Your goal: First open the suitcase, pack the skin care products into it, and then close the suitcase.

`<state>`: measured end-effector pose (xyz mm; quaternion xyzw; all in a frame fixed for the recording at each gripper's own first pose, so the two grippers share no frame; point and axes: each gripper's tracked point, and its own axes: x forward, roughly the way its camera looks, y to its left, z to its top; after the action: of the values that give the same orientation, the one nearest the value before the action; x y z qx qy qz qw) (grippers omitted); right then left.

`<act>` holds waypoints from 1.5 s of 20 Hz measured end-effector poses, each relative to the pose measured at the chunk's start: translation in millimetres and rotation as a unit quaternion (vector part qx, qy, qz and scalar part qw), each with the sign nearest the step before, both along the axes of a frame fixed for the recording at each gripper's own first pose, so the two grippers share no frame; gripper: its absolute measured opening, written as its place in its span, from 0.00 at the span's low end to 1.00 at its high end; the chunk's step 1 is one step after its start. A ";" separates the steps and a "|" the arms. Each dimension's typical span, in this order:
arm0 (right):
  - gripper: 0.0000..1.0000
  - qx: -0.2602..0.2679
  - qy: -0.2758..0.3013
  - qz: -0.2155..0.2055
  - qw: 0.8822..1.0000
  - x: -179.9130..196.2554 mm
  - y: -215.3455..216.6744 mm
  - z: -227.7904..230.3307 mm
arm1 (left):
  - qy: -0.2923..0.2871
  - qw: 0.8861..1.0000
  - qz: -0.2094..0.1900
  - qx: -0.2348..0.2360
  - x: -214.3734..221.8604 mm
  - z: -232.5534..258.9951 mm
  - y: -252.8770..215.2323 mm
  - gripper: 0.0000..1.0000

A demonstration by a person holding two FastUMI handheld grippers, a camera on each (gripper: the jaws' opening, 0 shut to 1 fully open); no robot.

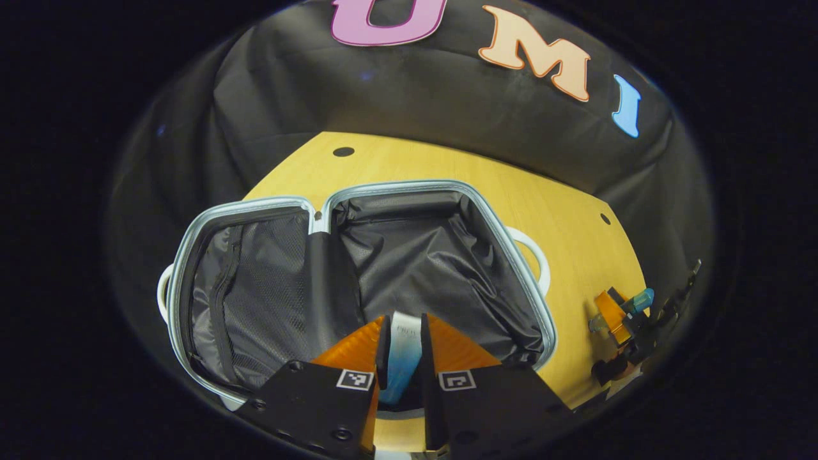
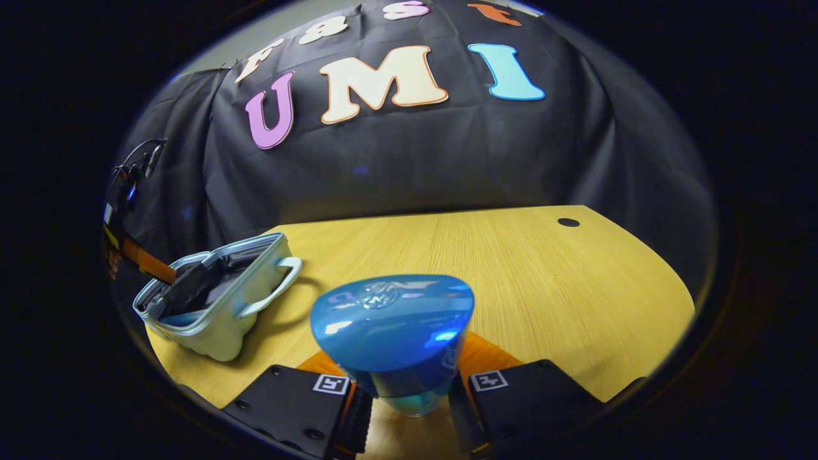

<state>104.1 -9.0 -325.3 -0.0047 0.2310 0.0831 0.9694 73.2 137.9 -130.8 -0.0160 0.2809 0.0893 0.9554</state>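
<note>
left claw (image 1: pixel 404 358) grips tube (image 1: pixel 402 354) | long axis toward suitcase (image 1: pixel 358 281)

We note the left gripper (image 1: pixel 404 358): black body plates with dark screws | orange ribbed fingers (image 1: pixel 348 350) | square black-and-white markers near each finger base | right gripper (image 2: pixel 405 391): same black plates, screws, markers, orange fingers (image 2: pixel 482 358)
</note>
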 end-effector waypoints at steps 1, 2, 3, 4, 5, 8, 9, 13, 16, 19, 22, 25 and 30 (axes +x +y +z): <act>0.52 -0.001 0.006 0.002 1.000 -1.0 1.0 -0.5 | 0.009 1.000 0.005 0.000 -1.1 -5.7 5.6 0.22; 0.52 -0.002 0.009 0.004 1.000 -1.8 2.0 -0.9 | 0.016 1.000 0.010 -0.002 -2.2 -8.8 8.4 0.22; 0.51 -0.004 0.014 0.006 1.000 -3.2 4.3 -1.0 | 0.017 1.000 0.010 -0.008 -2.7 -10.4 6.6 0.22; 0.51 -0.006 0.019 0.008 1.000 -6.9 5.6 -0.9 | 0.015 1.000 0.010 -0.013 -3.1 -10.3 5.0 0.22; 0.51 -0.007 0.023 0.010 1.000 -9.6 8.1 2.3 | 0.014 1.000 0.007 -0.017 -4.4 -10.6 4.0 0.22; 0.51 -0.014 0.018 0.018 1.000 -12.9 19.5 25.1 | 0.000 1.000 0.005 -0.019 -8.9 -4.5 6.0 0.29; 0.51 -0.013 0.015 0.021 1.000 -12.5 25.7 36.1 | -0.002 1.000 0.005 -0.018 -12.0 -2.9 7.4 0.40; 0.52 0.013 0.007 0.038 0.999 -10.6 67.6 80.0 | -0.024 0.999 0.005 -0.039 -24.5 14.4 14.2 0.66; 0.52 0.037 0.014 0.063 0.997 -12.8 116.4 101.0 | -0.054 0.997 0.014 -0.048 -35.9 35.1 32.3 0.92; 0.51 0.075 0.051 0.089 0.992 -20.3 170.8 97.9 | -0.075 0.996 0.042 -0.037 -53.4 53.7 68.4 0.97; 0.52 0.079 0.083 0.125 0.986 -31.0 221.7 86.6 | -0.089 0.993 0.071 -0.034 -75.1 66.4 106.7 0.96; 0.52 0.086 0.109 0.150 0.979 -36.4 264.8 66.7 | -0.093 0.990 0.096 -0.048 -91.5 66.8 135.2 0.96; 0.52 0.051 0.174 0.156 0.971 -36.4 299.0 2.7 | -0.086 0.987 0.123 -0.054 -112.9 62.0 173.1 0.97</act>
<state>67.7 290.0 -322.5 0.0237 0.3882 0.2447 0.8882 -39.7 311.0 -68.9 -0.1097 0.1978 0.1888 0.9556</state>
